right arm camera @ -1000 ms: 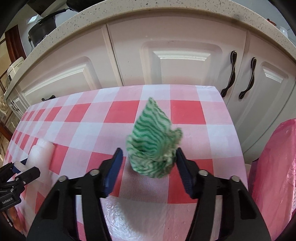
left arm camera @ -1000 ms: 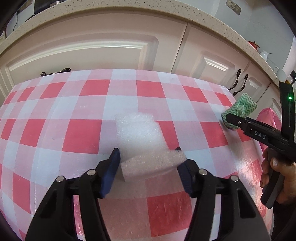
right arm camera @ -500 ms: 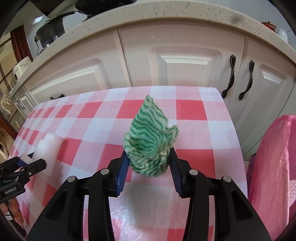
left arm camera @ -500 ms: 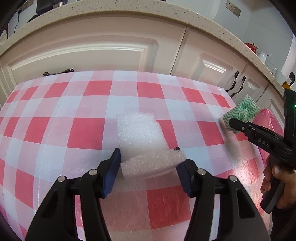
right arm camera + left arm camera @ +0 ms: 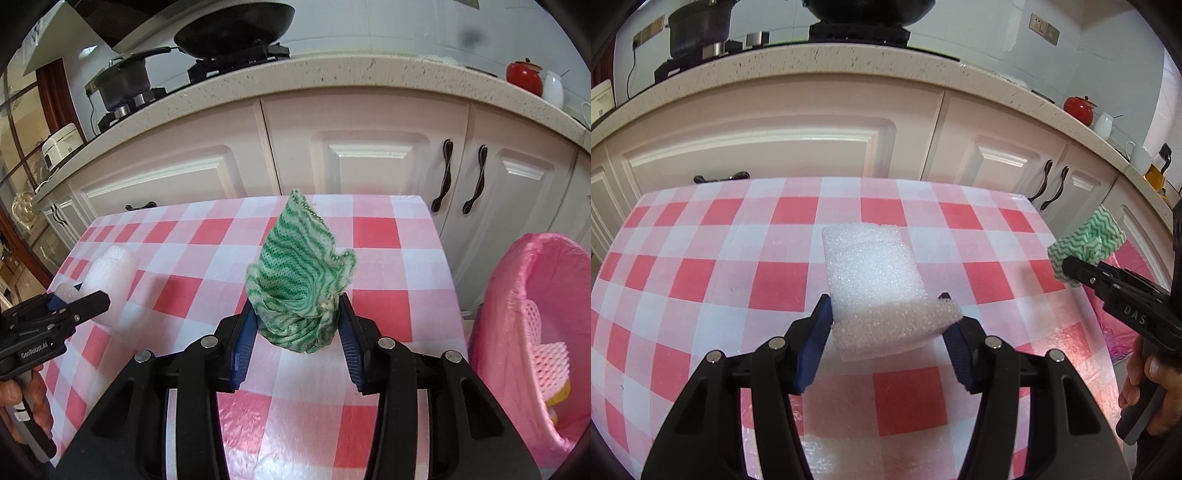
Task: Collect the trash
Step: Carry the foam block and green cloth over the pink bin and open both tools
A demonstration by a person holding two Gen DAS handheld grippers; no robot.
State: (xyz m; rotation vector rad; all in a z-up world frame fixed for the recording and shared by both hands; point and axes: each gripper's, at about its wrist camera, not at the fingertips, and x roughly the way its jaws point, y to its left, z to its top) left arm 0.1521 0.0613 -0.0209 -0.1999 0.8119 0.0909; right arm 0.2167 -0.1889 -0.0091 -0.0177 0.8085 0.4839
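The white foam sheet (image 5: 875,280), pebbled in texture and folded over at its near edge, is clamped between the blue pads of the left gripper (image 5: 886,325) above the red-and-white checked tablecloth (image 5: 701,273). The crumpled green-and-white wavy-striped cloth (image 5: 299,284), bunched into a cone, is pinched between the pads of the right gripper (image 5: 297,325), also above the cloth-covered table.

Only the right wrist view shows the bin lined with a glossy pink bag (image 5: 532,325) beside the table's right edge, holding pink foam netting (image 5: 546,358). The left wrist view catches only a pink sliver there, but shows the right gripper side-on with the cloth at its tip.

Compared with a second ago, both grippers sit higher: more worktop (image 5: 849,62), a black pan (image 5: 236,26) and a red pot (image 5: 524,75) are visible. The right gripper's jaws have narrowed onto the cloth.
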